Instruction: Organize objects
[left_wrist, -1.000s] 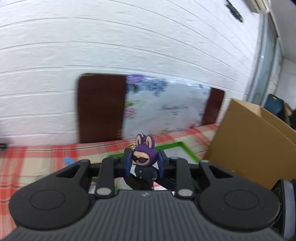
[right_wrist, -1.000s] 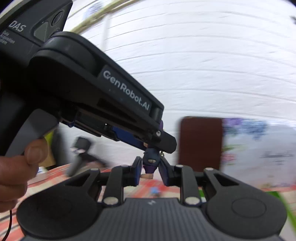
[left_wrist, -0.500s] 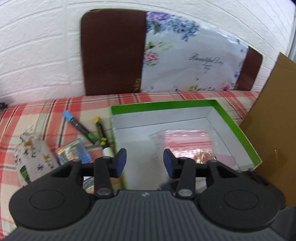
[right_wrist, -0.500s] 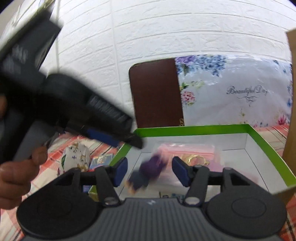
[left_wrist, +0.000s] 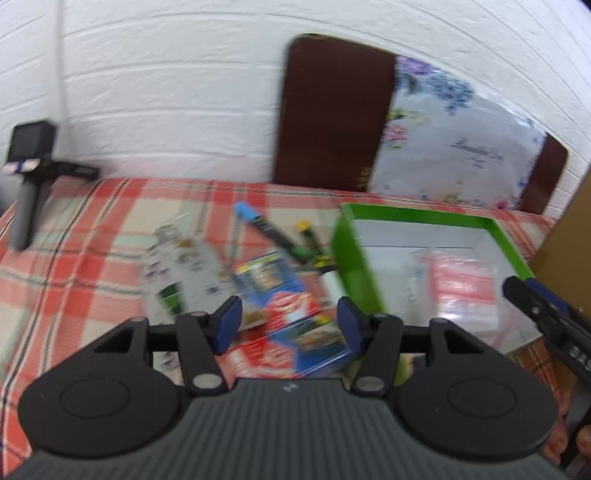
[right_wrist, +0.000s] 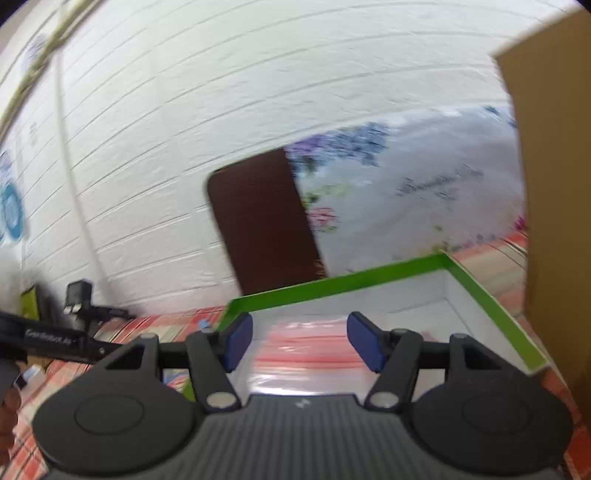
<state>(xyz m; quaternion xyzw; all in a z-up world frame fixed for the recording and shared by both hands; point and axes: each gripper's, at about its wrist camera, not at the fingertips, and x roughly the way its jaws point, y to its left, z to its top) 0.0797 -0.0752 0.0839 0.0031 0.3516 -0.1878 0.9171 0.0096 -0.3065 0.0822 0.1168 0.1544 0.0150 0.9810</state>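
Plastic bag (right_wrist: 306, 354) inside green-rimmed box (right_wrist: 332, 282), both claws empty.

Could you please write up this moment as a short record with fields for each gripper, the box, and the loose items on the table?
left gripper: open, nothing held, above the blue and red packet
right gripper: open, nothing held, over the green box
box contents: clear bag with red stripes
loose items on tablecloth: patterned pouch, blue-capped marker, yellow-capped marker
image quality: blurred
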